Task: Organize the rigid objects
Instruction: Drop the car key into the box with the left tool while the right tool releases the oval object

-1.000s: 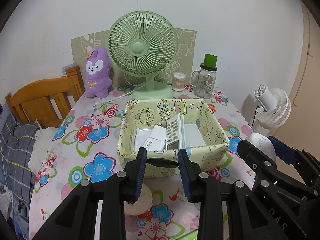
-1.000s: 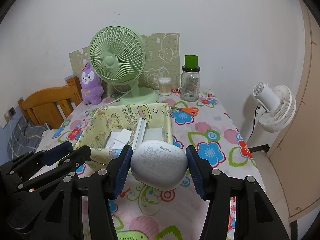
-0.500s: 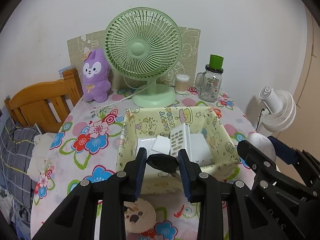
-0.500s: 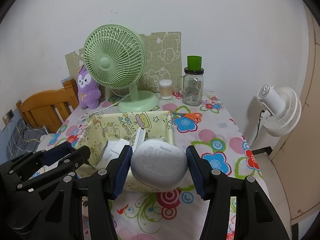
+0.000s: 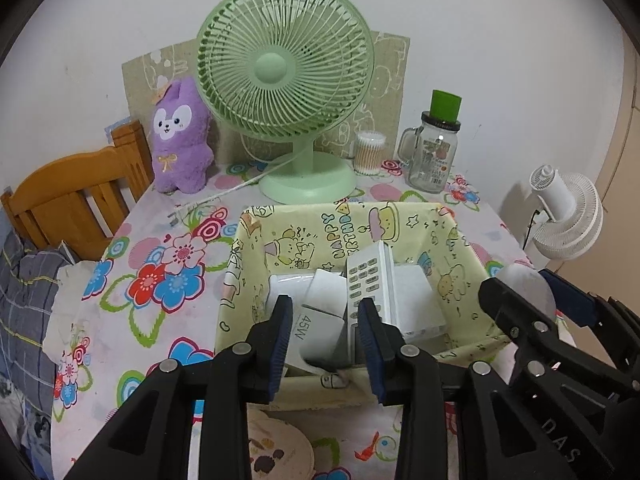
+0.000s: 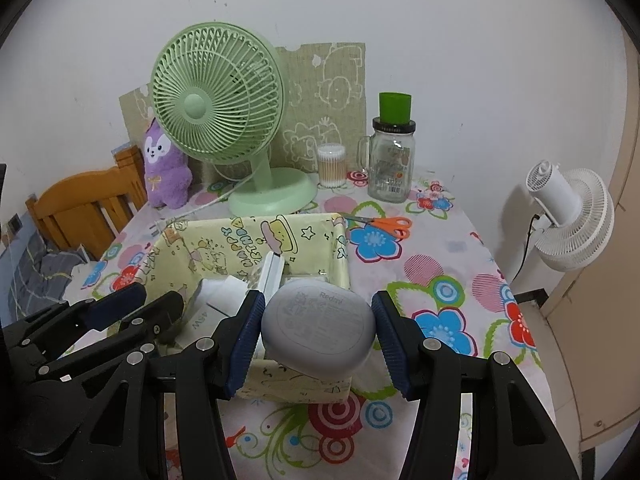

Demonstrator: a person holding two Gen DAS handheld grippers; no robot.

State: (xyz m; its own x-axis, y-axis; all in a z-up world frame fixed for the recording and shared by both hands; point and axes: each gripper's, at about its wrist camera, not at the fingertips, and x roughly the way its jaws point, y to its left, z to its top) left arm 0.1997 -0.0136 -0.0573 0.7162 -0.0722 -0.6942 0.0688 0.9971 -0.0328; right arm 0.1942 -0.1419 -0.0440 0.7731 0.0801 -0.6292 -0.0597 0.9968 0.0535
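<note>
Earbud case over basket's near edge

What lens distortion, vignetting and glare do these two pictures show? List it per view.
Left wrist view: strong fisheye bend, black corners, the door frame curves; light is soft and even, with a small glint on the glass jar. Right wrist view: same dark vignette and curved edges; the white case in the jaws is sharp, its print legible; a soft shadow falls behind the white fan.
</note>
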